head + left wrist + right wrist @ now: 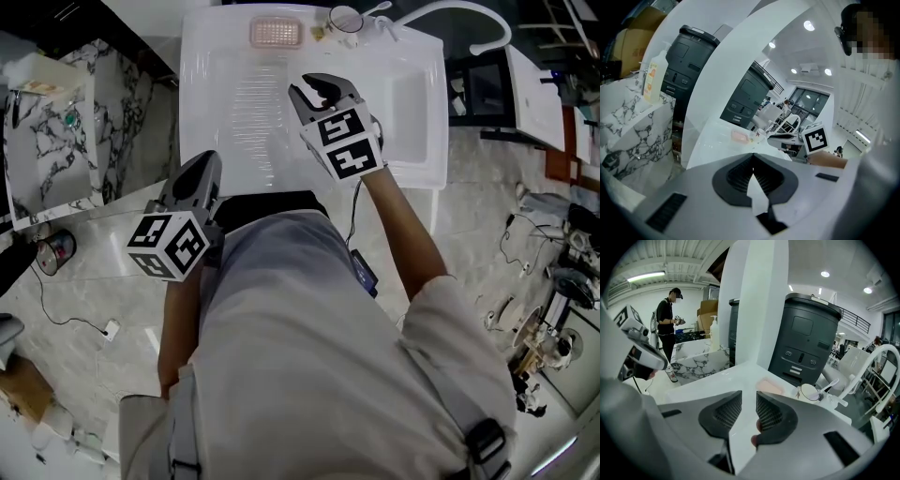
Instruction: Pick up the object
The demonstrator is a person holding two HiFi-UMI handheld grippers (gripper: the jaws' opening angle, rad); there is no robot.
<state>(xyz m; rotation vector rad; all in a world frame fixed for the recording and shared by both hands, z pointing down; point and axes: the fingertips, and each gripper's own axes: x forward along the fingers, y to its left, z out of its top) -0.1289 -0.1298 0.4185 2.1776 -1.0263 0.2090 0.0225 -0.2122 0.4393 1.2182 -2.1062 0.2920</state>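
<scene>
A flat pink ribbed block (276,32) lies at the far rim of the white washbasin (234,103); it also shows ahead in the right gripper view as the pink block (769,386) and, small, in the left one as the pink block (739,137). My right gripper (319,86) hangs over the basin's middle, short of the block, jaws open with nothing between them (749,397). My left gripper (202,164) stays at the basin's near left corner, its pads meeting at the tips (753,157), holding nothing.
A white cup (345,18) with a toothbrush stands right of the pink block. A curved white pipe (469,19) arches at the back right. A marble counter (56,141) with a bottle (652,77) flanks the left. A person (670,319) stands far off.
</scene>
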